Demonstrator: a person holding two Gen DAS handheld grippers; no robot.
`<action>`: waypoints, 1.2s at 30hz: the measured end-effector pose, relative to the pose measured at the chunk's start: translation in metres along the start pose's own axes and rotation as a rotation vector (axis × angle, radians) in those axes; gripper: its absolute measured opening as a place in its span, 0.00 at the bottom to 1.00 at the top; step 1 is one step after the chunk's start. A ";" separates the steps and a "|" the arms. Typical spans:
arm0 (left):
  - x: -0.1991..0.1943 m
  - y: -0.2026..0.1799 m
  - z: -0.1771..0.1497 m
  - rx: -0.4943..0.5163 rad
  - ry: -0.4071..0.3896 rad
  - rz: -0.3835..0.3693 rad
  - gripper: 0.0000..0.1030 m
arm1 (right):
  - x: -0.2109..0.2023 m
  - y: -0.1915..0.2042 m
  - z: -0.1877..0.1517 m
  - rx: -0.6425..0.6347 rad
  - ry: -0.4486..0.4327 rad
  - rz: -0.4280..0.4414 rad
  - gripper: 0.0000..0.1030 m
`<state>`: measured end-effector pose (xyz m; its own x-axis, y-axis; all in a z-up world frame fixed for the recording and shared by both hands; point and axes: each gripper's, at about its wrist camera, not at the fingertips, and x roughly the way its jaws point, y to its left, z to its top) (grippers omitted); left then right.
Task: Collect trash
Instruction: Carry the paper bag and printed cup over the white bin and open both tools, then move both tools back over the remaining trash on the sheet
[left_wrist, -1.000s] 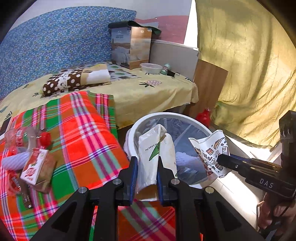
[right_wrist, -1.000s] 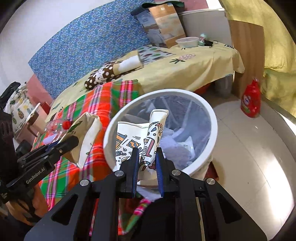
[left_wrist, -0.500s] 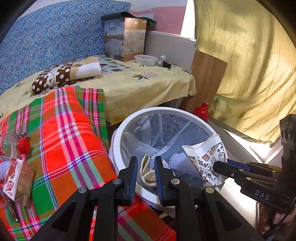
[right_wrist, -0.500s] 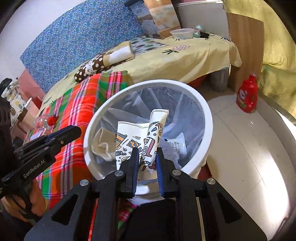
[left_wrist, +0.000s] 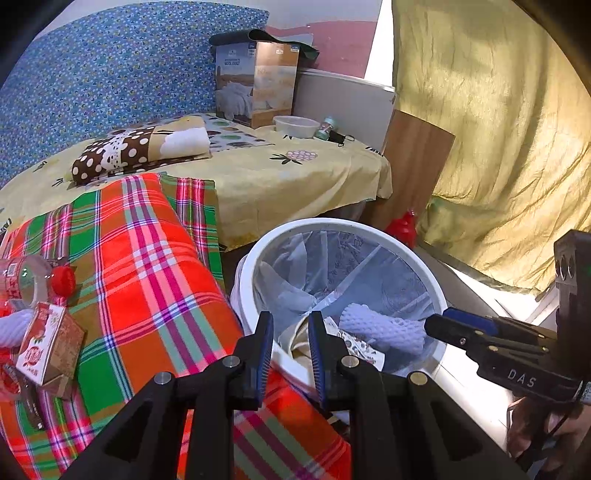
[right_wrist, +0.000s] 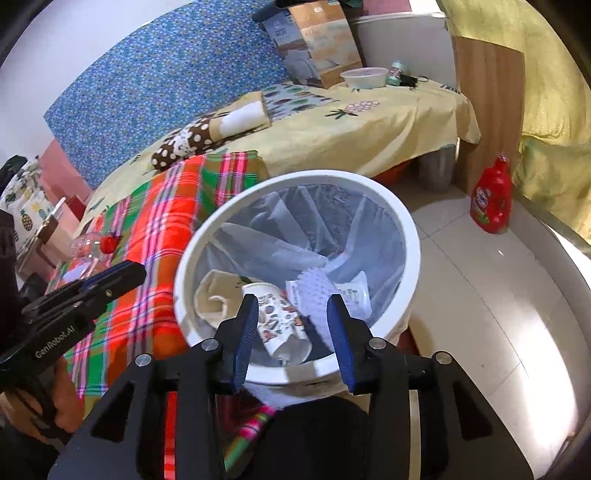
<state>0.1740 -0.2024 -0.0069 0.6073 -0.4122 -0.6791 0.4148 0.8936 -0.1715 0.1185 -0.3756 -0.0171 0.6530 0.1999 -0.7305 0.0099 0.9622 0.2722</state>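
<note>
A white bin (right_wrist: 402, 225) with a clear liner stands beside the bed; it also shows in the left wrist view (left_wrist: 258, 243). Inside lie a printed paper cup (right_wrist: 275, 317), a cream bag (right_wrist: 210, 299) and white foam netting (right_wrist: 314, 291). My right gripper (right_wrist: 291, 332) is open and empty over the bin's near rim. My left gripper (left_wrist: 291, 349) is open and empty at the bin's left rim. On the plaid blanket (left_wrist: 147, 266) lie a red carton (left_wrist: 44, 343) and a clear bottle with a red cap (left_wrist: 29, 277).
A yellow-sheeted bed (left_wrist: 280, 181) holds a spotted pillow (left_wrist: 140, 149), a cardboard box (left_wrist: 255, 81) and a bowl (left_wrist: 295, 125). A red detergent bottle (right_wrist: 491, 199) stands on the tiled floor by a wooden panel (right_wrist: 487, 110). A yellow curtain (left_wrist: 498, 129) hangs on the right.
My left gripper let the cream bag drop into the bin. My right gripper opened and the printed cup fell in. Both grippers are now empty.
</note>
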 end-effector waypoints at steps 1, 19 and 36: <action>-0.003 0.000 -0.001 -0.001 -0.001 0.001 0.18 | 0.000 0.002 0.000 -0.004 -0.003 0.004 0.40; -0.067 0.033 -0.039 -0.083 -0.046 0.104 0.19 | -0.013 0.064 -0.018 -0.155 -0.047 0.115 0.40; -0.109 0.076 -0.080 -0.173 -0.060 0.195 0.19 | -0.008 0.108 -0.034 -0.250 -0.004 0.206 0.40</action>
<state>0.0849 -0.0756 -0.0033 0.7056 -0.2345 -0.6687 0.1671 0.9721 -0.1646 0.0886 -0.2665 -0.0035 0.6253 0.3950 -0.6730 -0.3086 0.9173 0.2517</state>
